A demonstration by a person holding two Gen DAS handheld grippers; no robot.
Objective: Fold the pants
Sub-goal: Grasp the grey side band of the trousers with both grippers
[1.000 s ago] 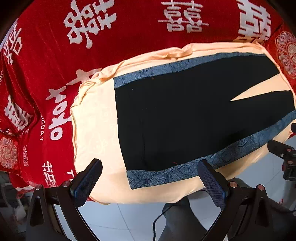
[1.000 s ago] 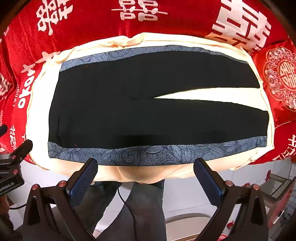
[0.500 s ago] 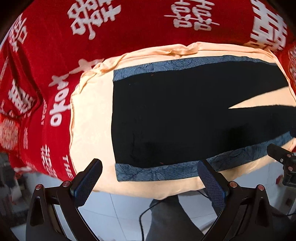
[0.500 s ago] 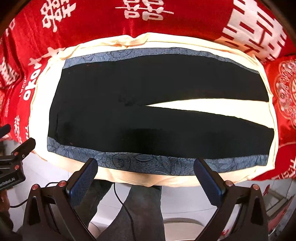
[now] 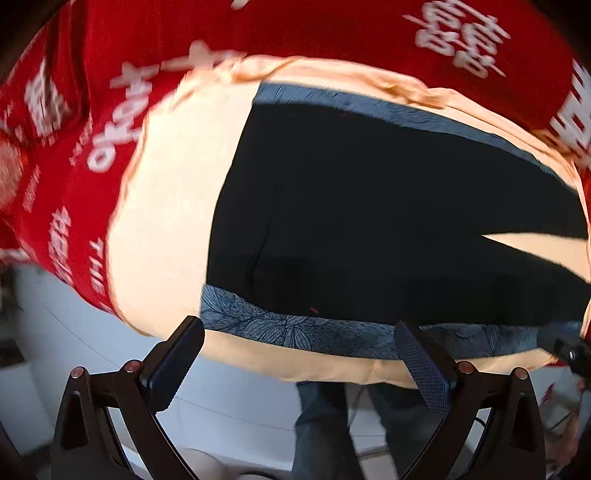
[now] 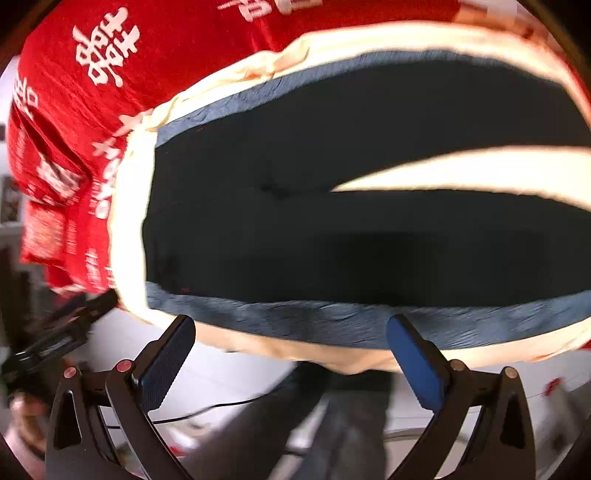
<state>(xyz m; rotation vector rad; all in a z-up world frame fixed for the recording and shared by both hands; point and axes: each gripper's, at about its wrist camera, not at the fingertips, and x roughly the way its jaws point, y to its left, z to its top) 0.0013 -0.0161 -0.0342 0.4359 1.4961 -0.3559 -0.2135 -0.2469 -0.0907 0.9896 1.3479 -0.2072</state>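
Black pants (image 5: 369, 221) with blue patterned side stripes lie flat on a cream cloth (image 5: 166, 221), waistband to the left, the two legs splitting toward the right. They also show in the right wrist view (image 6: 314, 229). My left gripper (image 5: 299, 354) is open and empty, just off the near edge by the lower blue stripe (image 5: 295, 332). My right gripper (image 6: 291, 350) is open and empty, near the same edge, in front of the stripe (image 6: 332, 321).
The cream cloth lies on a red bedspread (image 5: 258, 33) with white characters. The person's legs (image 5: 325, 428) and white floor (image 5: 221, 398) are below the edge. The other gripper shows at left in the right wrist view (image 6: 55, 332).
Both grippers have shifted toward the waistband end and closer to the pants' near edge. The views are blurred with motion. Both stay open.
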